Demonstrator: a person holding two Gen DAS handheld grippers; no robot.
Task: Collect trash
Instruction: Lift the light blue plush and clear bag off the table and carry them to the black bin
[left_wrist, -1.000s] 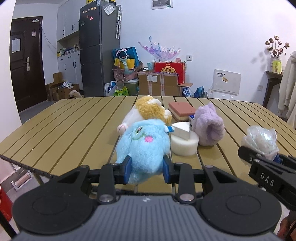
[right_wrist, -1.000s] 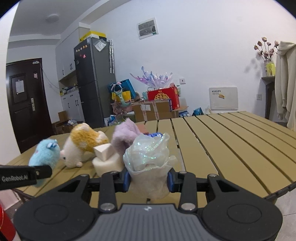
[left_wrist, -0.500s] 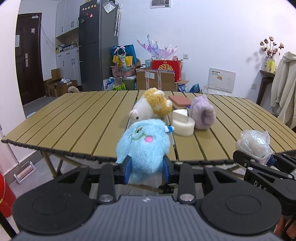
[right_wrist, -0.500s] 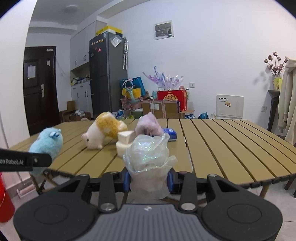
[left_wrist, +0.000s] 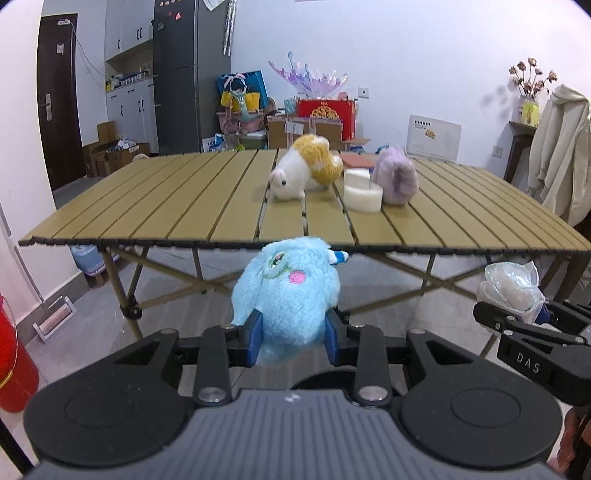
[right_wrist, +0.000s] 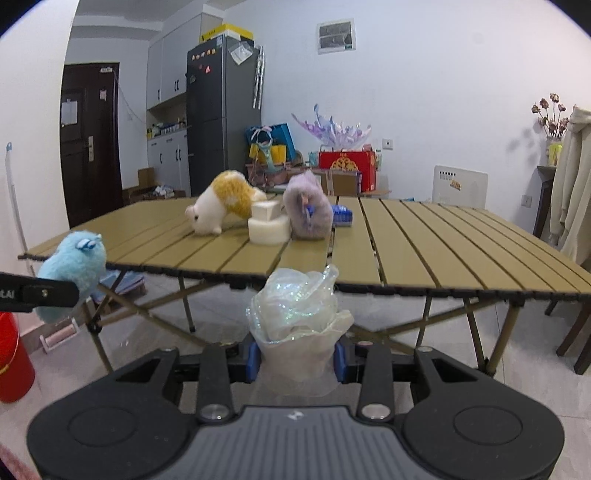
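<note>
Left gripper (left_wrist: 293, 338): I clamp a fluffy, rounded blue plush toy (left_wrist: 286, 291), off the table's near edge.
Right gripper (right_wrist: 297, 356): I pinch crinkly, glittery clear plastic wrap (right_wrist: 297, 321).
Table (left_wrist: 184, 206), 12 o'clock: ribbed tan slats.

The fluffy light-blue plush toy (left_wrist: 286, 291) sits upright off the table's near edge, pinched at its base between blue pads, its embroidered eye and pink cheek facing up; the crumpled iridescent clear plastic wrap (right_wrist: 299, 325) bunches upward, likewise clamped at its lower part.
</note>
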